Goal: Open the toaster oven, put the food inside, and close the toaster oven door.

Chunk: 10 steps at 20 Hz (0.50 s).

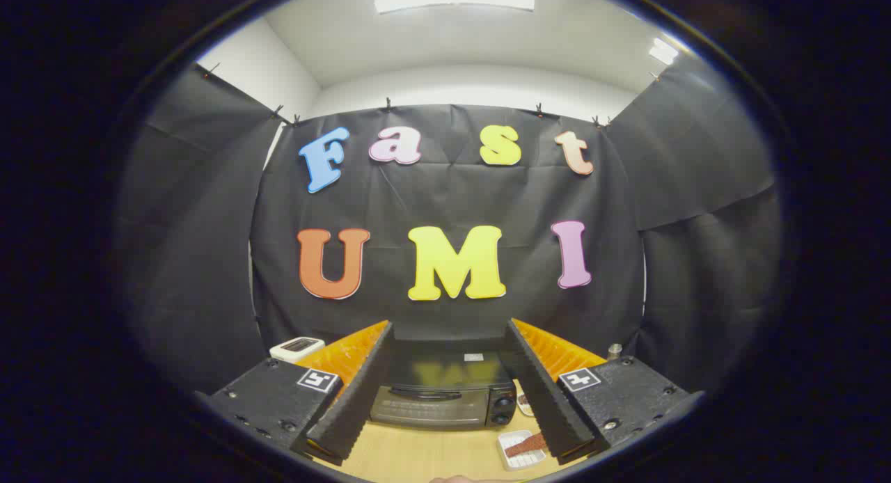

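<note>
A black toaster oven (442, 392) stands on the wooden table (418, 455), beyond my fingers and framed between them. Its door looks shut, with the handle across the front and two knobs (502, 410) at its right. A small white tray (518, 449) with a brown strip of food (527, 444) lies in front of the oven's right corner, beside my right finger (550, 392). My gripper (449, 392) is open and held well above the table. Nothing is between its fingers.
A small white device (297, 347) sits on the table at the left behind my left finger (351, 392). Another small dish (523, 403) shows partly just right of the oven. A small metal object (614, 349) stands at the far right.
</note>
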### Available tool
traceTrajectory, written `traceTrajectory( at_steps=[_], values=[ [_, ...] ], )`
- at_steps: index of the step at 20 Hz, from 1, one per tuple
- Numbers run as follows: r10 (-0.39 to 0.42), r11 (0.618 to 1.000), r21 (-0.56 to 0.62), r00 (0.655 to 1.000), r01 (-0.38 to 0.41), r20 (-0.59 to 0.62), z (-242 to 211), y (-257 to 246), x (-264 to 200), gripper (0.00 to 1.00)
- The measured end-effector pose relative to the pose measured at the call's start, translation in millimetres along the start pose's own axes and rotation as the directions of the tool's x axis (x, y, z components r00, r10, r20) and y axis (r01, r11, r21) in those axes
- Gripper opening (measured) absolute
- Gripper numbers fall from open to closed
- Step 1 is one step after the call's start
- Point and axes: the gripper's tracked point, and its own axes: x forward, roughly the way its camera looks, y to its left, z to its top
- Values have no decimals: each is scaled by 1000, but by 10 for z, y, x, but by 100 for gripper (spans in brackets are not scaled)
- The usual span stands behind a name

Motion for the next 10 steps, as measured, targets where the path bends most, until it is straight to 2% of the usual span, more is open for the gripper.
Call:
traceTrajectory(
  at_steps=[4,10],
  values=[
    [21,998,61,997,-17,-69,-144,57,7,100],
    [10,999,36,996,-7,-85,-166,25,61,100]
  ],
)
